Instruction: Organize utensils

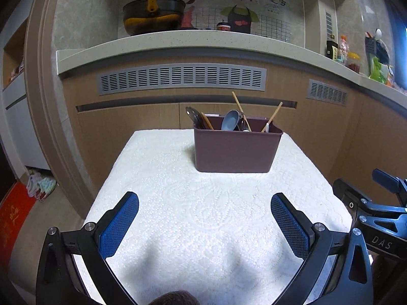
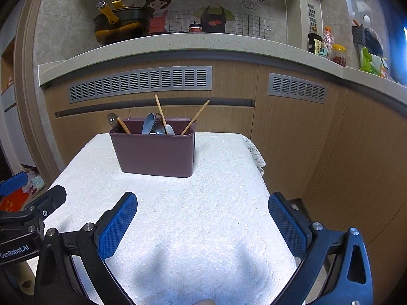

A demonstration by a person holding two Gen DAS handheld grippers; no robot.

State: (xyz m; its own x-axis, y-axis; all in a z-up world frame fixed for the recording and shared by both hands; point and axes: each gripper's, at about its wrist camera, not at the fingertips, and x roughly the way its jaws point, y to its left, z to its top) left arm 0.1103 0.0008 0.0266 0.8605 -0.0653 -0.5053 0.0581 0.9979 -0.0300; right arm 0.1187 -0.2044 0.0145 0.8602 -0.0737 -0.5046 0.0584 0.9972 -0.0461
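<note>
A maroon plastic utensil holder (image 1: 235, 150) stands near the far edge of a table covered with a white embossed cloth (image 1: 178, 203). It holds spoons (image 1: 230, 120), a ladle (image 1: 192, 115) and wooden chopsticks (image 1: 240, 109). It also shows in the right wrist view (image 2: 155, 152), left of centre. My left gripper (image 1: 204, 206) is open and empty, above the cloth's near part, well short of the holder. My right gripper (image 2: 202, 206) is open and empty too, to the right of the left one, which shows in the right wrist view (image 2: 33, 211).
Behind the table runs a wooden cabinet front (image 1: 127, 127) with grey vents under a pale countertop (image 1: 178, 42). A pot with a yellow handle (image 1: 152, 12) sits on it; jars and bags (image 1: 353, 61) stand at the right. Clothes and a red mat (image 1: 15, 218) lie on the floor at left.
</note>
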